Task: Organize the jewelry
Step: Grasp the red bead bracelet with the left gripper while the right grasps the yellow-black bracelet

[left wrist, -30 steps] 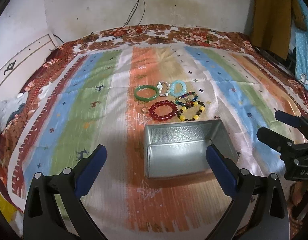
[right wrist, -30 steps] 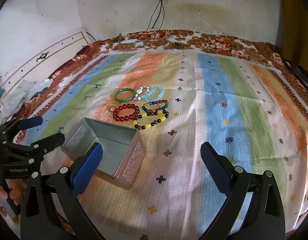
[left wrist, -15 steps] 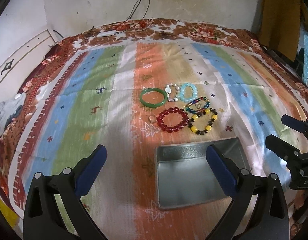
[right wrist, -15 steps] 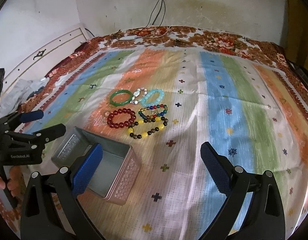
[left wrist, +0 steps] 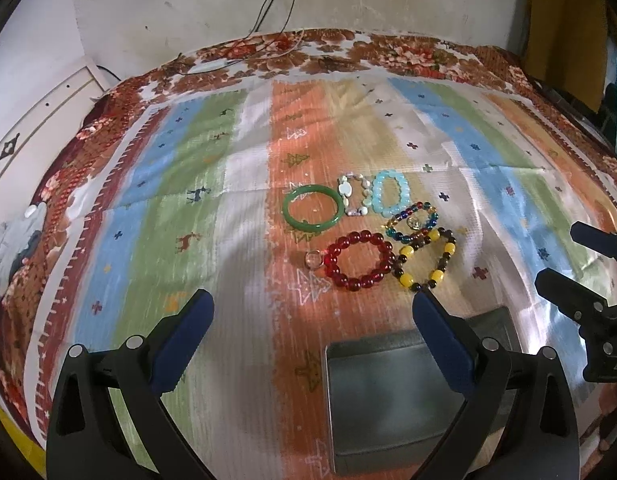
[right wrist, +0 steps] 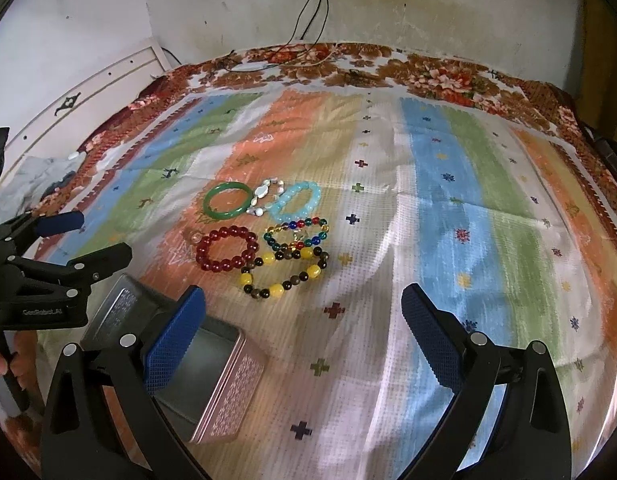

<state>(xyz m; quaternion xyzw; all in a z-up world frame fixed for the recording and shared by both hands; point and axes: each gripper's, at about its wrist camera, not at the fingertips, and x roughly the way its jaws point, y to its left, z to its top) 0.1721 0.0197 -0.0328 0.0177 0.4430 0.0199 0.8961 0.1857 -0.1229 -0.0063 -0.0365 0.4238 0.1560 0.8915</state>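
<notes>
bracelets (left wrist: 360, 236) clustered mid-bed, just beyond tin (left wrist: 388, 400) | left hand-held gripper (left wrist: 312, 332) spread, empty | right hand-held gripper (right wrist: 302, 324) spread, empty | beads likely light, slippery, floppy; pinch across strand | bangle (left wrist: 312, 211) stiff, maybe fragile; grip rim

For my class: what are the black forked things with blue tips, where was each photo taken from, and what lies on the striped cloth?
Each fork is a hand-held claw; a camera sits on each and looks forward along its fingers. One photo is from the left claw, the other from the right claw; both are open and hold nothing. On the striped cloth lie six bracelets, among them a green bangle and a red bead bracelet, plus an open, empty metal tin nearer the cameras.
</notes>
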